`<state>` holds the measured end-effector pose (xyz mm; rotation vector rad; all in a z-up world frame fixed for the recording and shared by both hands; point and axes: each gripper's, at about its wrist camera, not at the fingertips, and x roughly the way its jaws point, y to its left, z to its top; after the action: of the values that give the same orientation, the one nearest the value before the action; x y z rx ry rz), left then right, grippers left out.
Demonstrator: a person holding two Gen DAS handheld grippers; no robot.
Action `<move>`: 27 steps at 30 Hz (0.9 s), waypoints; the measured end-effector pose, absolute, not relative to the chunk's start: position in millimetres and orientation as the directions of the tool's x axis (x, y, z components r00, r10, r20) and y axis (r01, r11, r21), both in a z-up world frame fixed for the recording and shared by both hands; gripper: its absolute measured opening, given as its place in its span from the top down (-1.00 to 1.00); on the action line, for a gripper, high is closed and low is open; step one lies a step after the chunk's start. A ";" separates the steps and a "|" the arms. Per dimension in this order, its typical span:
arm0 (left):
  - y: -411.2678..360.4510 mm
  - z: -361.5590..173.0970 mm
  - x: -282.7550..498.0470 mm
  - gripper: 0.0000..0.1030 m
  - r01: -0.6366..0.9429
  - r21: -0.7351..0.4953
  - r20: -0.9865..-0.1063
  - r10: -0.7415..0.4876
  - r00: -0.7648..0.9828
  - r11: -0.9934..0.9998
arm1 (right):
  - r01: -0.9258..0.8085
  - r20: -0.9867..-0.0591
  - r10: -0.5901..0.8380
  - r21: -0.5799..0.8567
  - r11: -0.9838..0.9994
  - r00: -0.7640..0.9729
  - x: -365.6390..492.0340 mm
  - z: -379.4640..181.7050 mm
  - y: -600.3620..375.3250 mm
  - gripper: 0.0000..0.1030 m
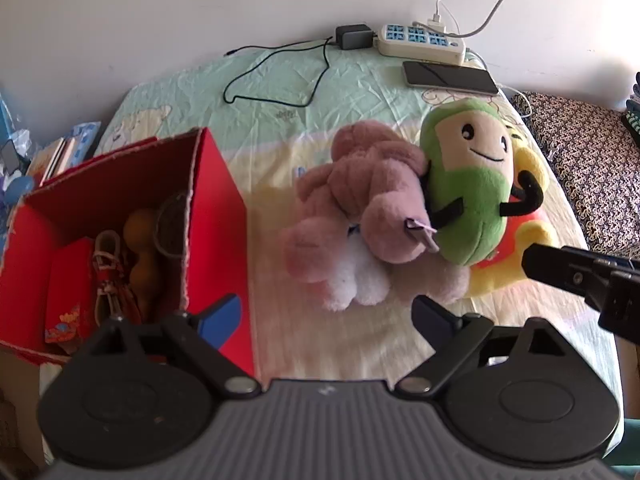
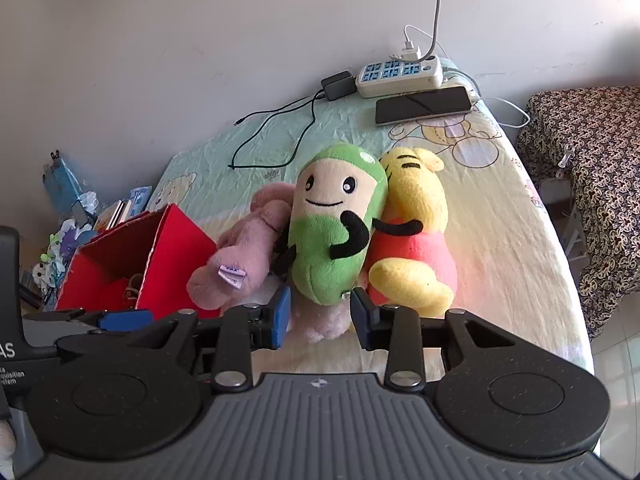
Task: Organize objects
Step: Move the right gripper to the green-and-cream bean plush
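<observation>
Right gripper (image 2: pixel 320 312) sits spread wide with its blue pads on either side of the lower end of the green plush toy (image 2: pixel 334 224), grasping nothing yet. That toy stands near the middle of the bed (image 2: pixel 500 240), long axis running straight away from the gripper, wedged between the pink plush (image 2: pixel 244 256) and the yellow bear plush (image 2: pixel 416 240). Left gripper (image 1: pixel 326 316) hangs released beside the red box (image 1: pixel 218 216) at the bed's left edge, farther off. Judging by this, the right gripper is far better placed to take the green toy.
</observation>
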<state>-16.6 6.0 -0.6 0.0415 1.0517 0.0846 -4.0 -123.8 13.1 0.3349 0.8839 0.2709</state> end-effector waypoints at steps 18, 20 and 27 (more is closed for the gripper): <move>-2.6 -2.7 -12.2 -0.83 -0.034 0.081 -0.878 0.088 0.471 0.996 | -0.082 -0.700 0.416 0.459 0.885 0.581 -4.2 6.1 -129.5 0.46; -1.2 -2.3 -12.0 -0.82 -0.026 0.062 -0.879 0.067 0.472 0.998 | -0.087 -0.698 0.420 0.459 0.884 0.580 -4.5 6.3 -128.5 0.46; 4.3 -0.1 -14.9 -0.79 0.062 -0.100 -0.863 -0.118 0.492 0.993 | -0.090 -0.682 0.432 0.476 0.875 0.590 -1.2 6.2 -135.2 0.45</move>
<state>-14.9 4.3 -0.1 -0.0580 1.0514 -0.1095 -1.2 -135.2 6.2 0.4188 0.8933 0.3144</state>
